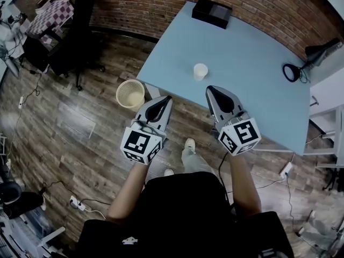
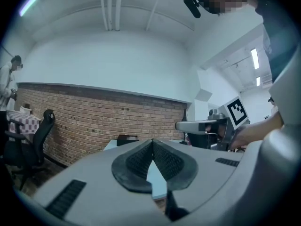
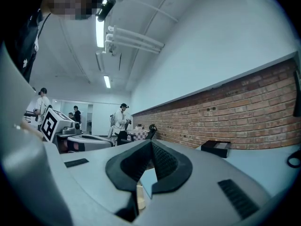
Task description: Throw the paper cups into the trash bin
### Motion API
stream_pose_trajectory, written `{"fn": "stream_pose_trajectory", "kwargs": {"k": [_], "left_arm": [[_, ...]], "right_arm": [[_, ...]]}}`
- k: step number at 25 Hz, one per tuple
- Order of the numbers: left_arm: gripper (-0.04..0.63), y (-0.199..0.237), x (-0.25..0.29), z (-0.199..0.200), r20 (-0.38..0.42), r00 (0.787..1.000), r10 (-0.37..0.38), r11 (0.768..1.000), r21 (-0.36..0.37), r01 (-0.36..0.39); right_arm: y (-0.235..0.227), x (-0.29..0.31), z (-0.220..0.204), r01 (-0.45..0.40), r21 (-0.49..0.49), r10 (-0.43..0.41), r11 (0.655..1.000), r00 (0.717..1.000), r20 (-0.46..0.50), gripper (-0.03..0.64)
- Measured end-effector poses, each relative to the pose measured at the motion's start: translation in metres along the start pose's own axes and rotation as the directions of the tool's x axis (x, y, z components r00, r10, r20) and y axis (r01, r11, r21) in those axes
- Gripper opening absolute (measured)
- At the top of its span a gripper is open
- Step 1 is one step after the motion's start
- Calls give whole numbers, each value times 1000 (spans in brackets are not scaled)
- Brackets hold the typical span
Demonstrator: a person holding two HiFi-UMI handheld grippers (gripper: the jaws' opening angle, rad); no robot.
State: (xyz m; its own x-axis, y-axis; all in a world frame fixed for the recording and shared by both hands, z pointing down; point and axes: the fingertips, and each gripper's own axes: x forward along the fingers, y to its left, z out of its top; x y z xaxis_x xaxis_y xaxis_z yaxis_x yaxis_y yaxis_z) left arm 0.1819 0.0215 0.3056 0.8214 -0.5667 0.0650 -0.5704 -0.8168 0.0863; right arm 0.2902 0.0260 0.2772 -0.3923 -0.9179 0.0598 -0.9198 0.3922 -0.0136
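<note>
Looking down from your head camera, you have the trash bin (image 1: 130, 94) on the wooden floor (image 1: 70, 122), just off the near left corner of the table (image 1: 258, 74) and empty as far as the view shows. Your left gripper (image 1: 166, 98) comes next, held level at the table's near edge, with the bin just to the left of its tip. In the left gripper view its jaws meet at the tip (image 2: 152, 142) with nothing clamped between them; only a strip of tabletop shows through the gap lower down.

One paper cup (image 1: 200, 71) stands upright on the table, ahead of both grippers and roughly between their lines, a little nearer your right gripper (image 1: 210, 89) and clear of either tip. The right gripper also points level, with its jaws closed tip to tip (image 3: 151, 145) and gripping nothing. A pale sliver (image 3: 139, 197) shows low in the gap beneath its pads, but you cannot tell what it is.

Further off on the table, a black box (image 1: 212, 12) sits at the far edge by the brick wall (image 1: 161, 4), well apart from the cup
</note>
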Motion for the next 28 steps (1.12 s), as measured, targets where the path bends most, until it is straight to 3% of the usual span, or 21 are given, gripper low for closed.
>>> {"fn": "stream_pose_trajectory", "kwargs": {"k": [8,19,28], "left_arm": [[9,13,50,-7,-23,1000,3,1000,-9,-3],[9,40,88,-20,-88,993,73,996,-50,-78],[9,45,104,-27,-122,983,139,987,-64,-147]], "right_arm": [[-47,28,-17,-14,23,14,1000,999,-34,5],[-95,69,-49,-66,87,76,994,990,-123,5],[-116,89,-90,-135,27,137,991,953,-270,6]]}}
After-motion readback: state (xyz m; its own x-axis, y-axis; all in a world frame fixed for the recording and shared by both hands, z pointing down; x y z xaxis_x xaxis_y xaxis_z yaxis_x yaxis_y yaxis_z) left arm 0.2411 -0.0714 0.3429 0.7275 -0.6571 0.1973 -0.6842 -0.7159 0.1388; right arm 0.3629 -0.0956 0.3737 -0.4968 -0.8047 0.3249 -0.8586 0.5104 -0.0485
